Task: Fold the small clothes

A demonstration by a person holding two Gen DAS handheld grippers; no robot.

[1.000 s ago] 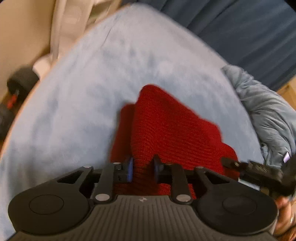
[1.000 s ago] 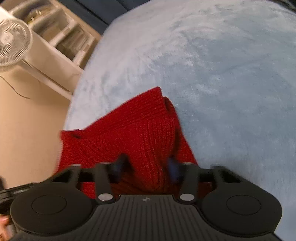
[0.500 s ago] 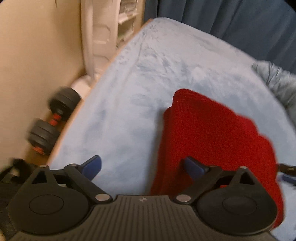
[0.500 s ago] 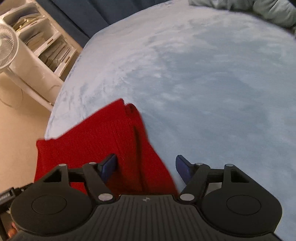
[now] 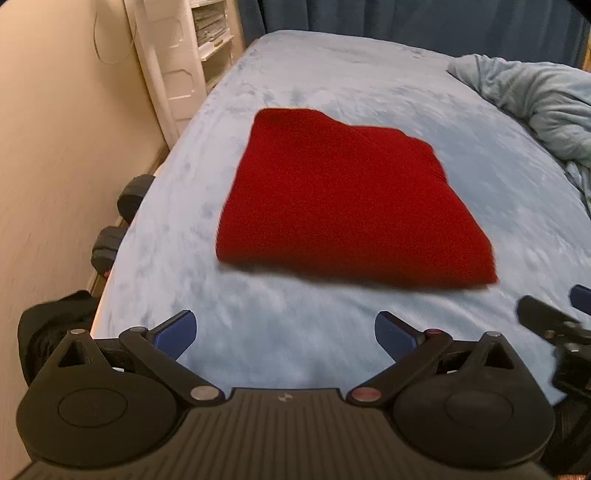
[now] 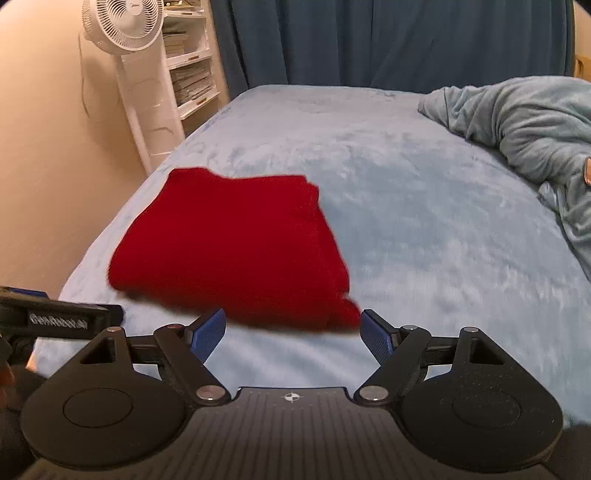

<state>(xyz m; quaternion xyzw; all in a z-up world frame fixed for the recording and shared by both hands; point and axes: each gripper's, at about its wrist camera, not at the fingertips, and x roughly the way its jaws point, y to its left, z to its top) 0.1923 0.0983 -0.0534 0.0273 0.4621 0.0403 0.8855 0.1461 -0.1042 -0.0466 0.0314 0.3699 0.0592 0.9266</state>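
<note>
The red knit [image 5: 351, 206] lies folded on the bed [image 5: 332, 74] (looks finished); left gripper [image 5: 284, 332] and right gripper [image 6: 291, 334] have just opened their jaws wide, holding nothing.

A bedroom in a home is showing here: a wide bed under a pale blue plush blanket [image 6: 406, 192] is stretching ahead of the hand-held gripper, dark blue curtains [image 6: 388, 40] are hanging beyond it, and a white pedestal fan [image 6: 123, 26] is standing beside white bookshelves [image 6: 190, 74] to the upper left.
</note>
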